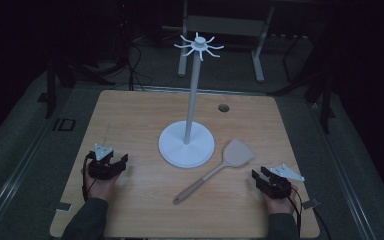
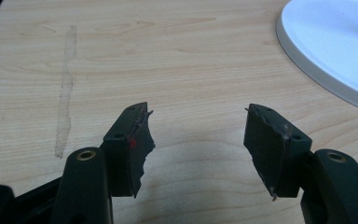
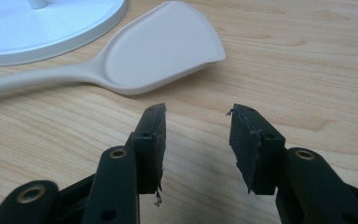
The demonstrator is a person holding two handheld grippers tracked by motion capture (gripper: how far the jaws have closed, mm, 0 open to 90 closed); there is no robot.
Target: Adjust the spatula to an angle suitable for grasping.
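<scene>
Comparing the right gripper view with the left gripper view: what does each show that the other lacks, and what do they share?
Right gripper view: the beige spatula lying flat on the table, its blade just ahead of the open right gripper, with nothing between the jaws.

Left gripper view: the open left gripper, also with nothing between the jaws, and a pale streak running along the wood.

Both: the wooden table and part of the white stand base, off to one side of the jaws.
</scene>
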